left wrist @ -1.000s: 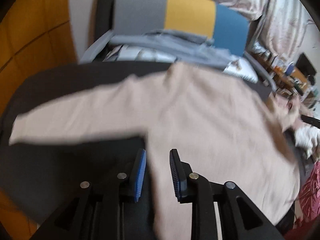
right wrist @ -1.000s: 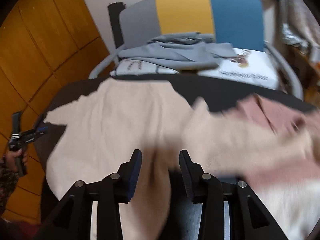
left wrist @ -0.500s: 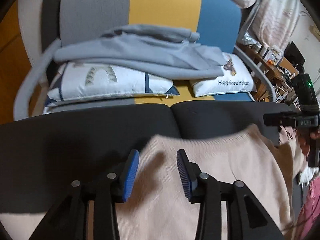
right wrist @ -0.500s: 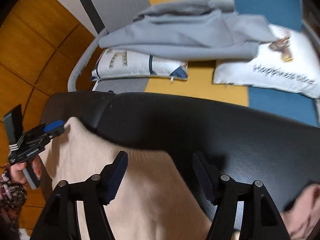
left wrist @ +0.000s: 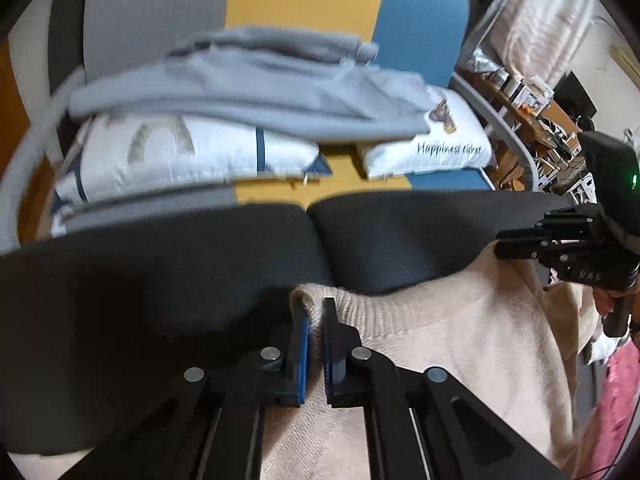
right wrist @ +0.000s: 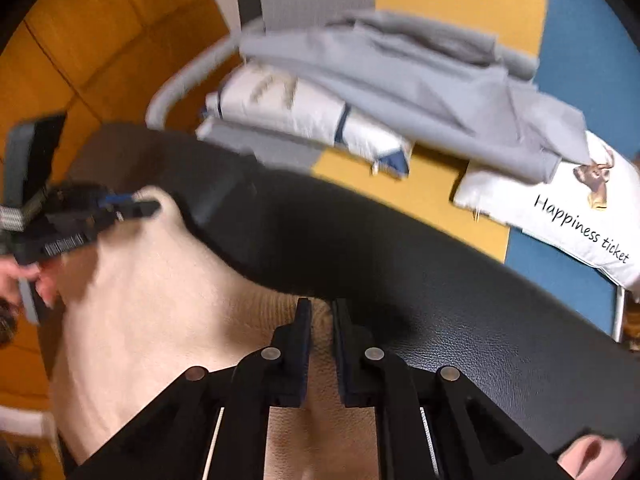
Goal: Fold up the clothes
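Observation:
A beige knit sweater (left wrist: 440, 340) lies spread on a black table (left wrist: 160, 280). My left gripper (left wrist: 313, 308) is shut on the left corner of its ribbed far edge, and a fold of the knit bulges up between the blue pads. In the right wrist view my right gripper (right wrist: 320, 308) has its jaws closing on the same edge of the sweater (right wrist: 160, 300), with knit pinched between the pads. Each view also shows the other gripper at that edge: the right gripper (left wrist: 500, 246) and the left gripper (right wrist: 148, 208), held by a hand.
Beyond the table's far edge (right wrist: 440, 280) stands a grey, yellow and blue seat holding a grey garment (left wrist: 260, 92) on two white pillows (left wrist: 180, 156). Pink cloth (left wrist: 624, 380) lies at the right. Orange wood panelling (right wrist: 100, 40) is on the left, cluttered shelves (left wrist: 540, 120) on the right.
Both grippers travelled across the sweater to its far edge near the seat, stood wide apart over the edge, then closed on the ribbed knit.

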